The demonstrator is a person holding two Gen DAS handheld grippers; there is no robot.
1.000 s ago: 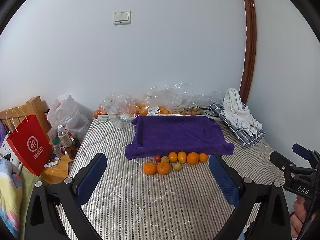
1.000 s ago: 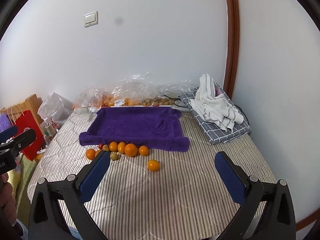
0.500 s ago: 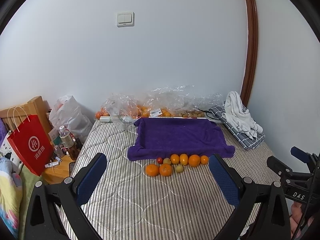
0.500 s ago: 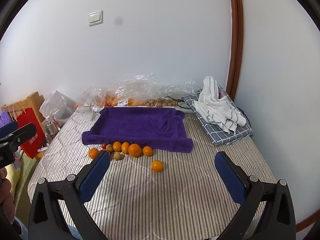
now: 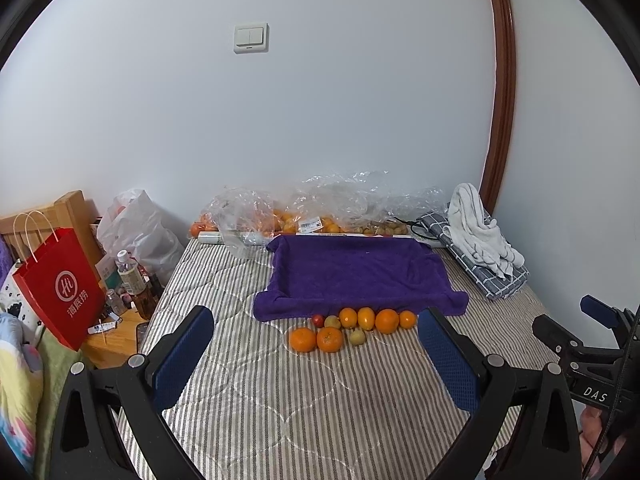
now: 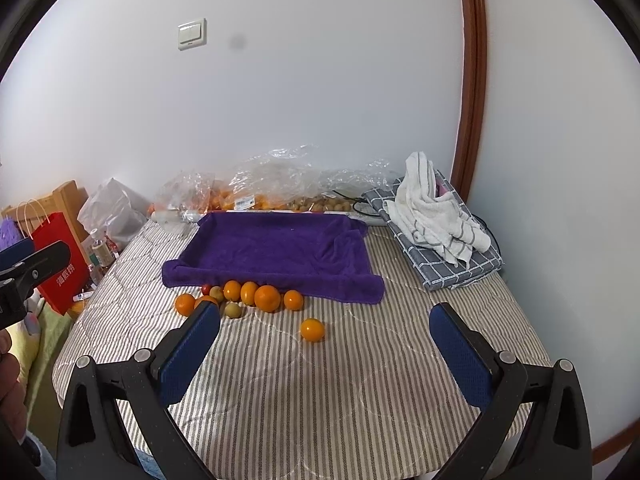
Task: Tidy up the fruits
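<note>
Several oranges point(image 5: 386, 321) and small fruits, one red point(image 5: 317, 321), lie in a cluster on the striped mattress point(image 5: 280, 400) in front of a purple towel tray point(image 5: 356, 272). In the right wrist view the cluster point(image 6: 267, 298) sits by the tray point(image 6: 276, 248), and one orange point(image 6: 312, 330) lies apart, nearer me. My left gripper point(image 5: 316, 360) is open and empty, held above the mattress short of the fruit. My right gripper point(image 6: 324, 354) is open and empty, the lone orange just beyond its fingertips. The right gripper also shows at the right edge of the left wrist view point(image 5: 580, 340).
Clear plastic bags of fruit point(image 5: 320, 216) lie along the wall behind the tray. A white towel on a checked cloth point(image 6: 436, 220) lies at the right. A red paper bag point(image 5: 60, 292), bottles and a bedside stand are off the mattress's left edge.
Both grippers have tilted or pulled back slightly, so the fruit and tray sit a little lower and nearer in both views. Nothing was grasped and the fruit has not moved.
</note>
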